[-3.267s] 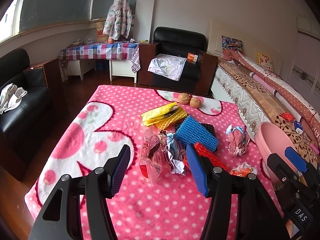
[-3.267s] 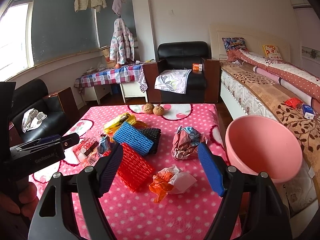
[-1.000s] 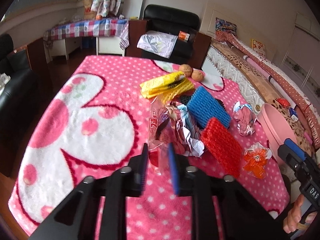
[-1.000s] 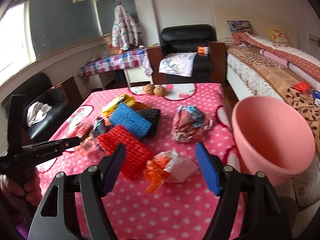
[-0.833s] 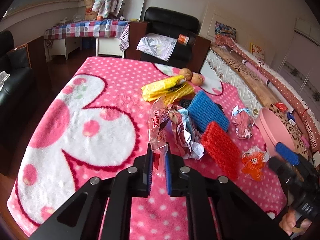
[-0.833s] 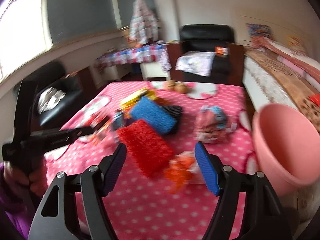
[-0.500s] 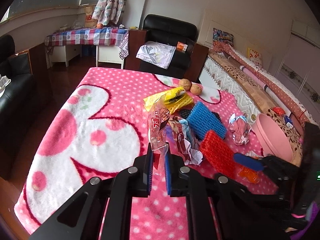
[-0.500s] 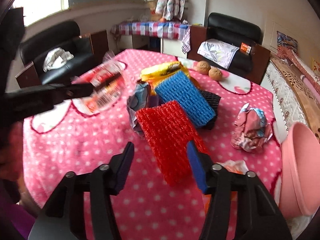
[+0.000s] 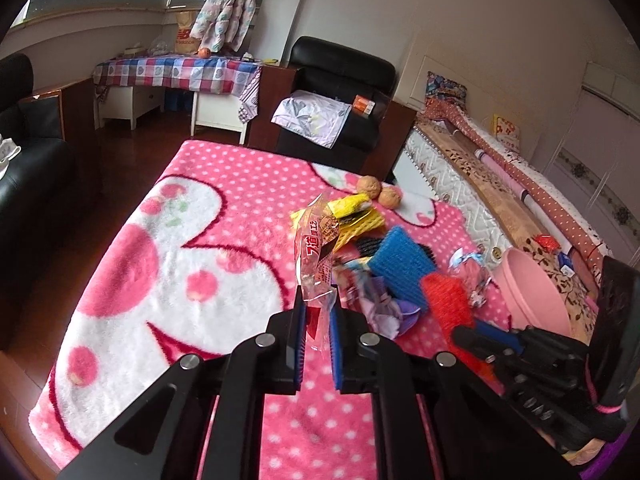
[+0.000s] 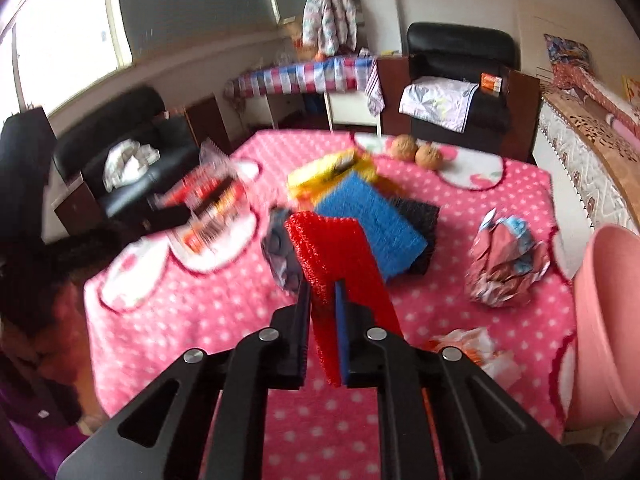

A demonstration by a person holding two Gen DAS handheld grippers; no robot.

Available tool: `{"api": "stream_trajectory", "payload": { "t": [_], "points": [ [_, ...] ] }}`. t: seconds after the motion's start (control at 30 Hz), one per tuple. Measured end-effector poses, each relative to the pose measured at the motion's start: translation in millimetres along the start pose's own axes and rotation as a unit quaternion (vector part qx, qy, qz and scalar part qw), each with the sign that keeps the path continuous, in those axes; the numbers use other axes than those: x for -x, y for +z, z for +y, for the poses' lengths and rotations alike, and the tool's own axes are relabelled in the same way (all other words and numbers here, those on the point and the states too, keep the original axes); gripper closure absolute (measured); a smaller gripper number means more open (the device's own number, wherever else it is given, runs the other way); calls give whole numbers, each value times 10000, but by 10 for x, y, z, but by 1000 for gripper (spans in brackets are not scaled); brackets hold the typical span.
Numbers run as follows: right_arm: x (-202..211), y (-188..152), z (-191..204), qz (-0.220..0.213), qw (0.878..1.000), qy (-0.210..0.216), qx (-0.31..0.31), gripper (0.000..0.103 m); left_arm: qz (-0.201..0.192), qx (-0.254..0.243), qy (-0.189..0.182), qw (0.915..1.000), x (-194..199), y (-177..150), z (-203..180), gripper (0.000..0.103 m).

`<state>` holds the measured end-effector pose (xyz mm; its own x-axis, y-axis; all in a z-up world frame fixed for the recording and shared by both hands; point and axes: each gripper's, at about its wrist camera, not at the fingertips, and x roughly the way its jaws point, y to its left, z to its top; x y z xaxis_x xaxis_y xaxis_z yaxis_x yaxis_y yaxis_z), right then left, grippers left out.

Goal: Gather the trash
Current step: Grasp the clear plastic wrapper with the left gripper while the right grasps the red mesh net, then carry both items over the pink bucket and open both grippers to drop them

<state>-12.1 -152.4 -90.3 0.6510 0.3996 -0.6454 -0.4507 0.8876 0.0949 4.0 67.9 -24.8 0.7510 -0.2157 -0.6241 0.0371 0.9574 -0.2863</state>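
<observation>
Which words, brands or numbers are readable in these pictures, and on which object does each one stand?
"7道", white characters on red, partly creased: on the clear snack wrapper held in the left gripper.
"New Balance" logo, small and only roughly legible: on the paper bag on the checked table.
Print on the crumpled foil wrapper, the yellow packet and the orange box: too small or blurred to read.

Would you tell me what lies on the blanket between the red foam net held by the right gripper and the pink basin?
In the right wrist view, a crumpled pink-and-blue wrapper lies between the red foam net and the pink basin, with an orange-and-white wrapper nearer the camera.
</observation>
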Motion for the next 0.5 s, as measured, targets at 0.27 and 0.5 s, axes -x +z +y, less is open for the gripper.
{"api": "stream_trajectory", "payload": {
  "t": [0.27, 0.5],
  "points": [
    [533, 162, -469, -721, 9950, -298, -620, 91, -138, -177, -359, 9991, 71, 122, -264, 94],
    [852, 57, -1052, -1044, 9817, -902, -1316, 91, -15, -538, -814, 9952, -11, 209, -728, 94]
  ]
}}
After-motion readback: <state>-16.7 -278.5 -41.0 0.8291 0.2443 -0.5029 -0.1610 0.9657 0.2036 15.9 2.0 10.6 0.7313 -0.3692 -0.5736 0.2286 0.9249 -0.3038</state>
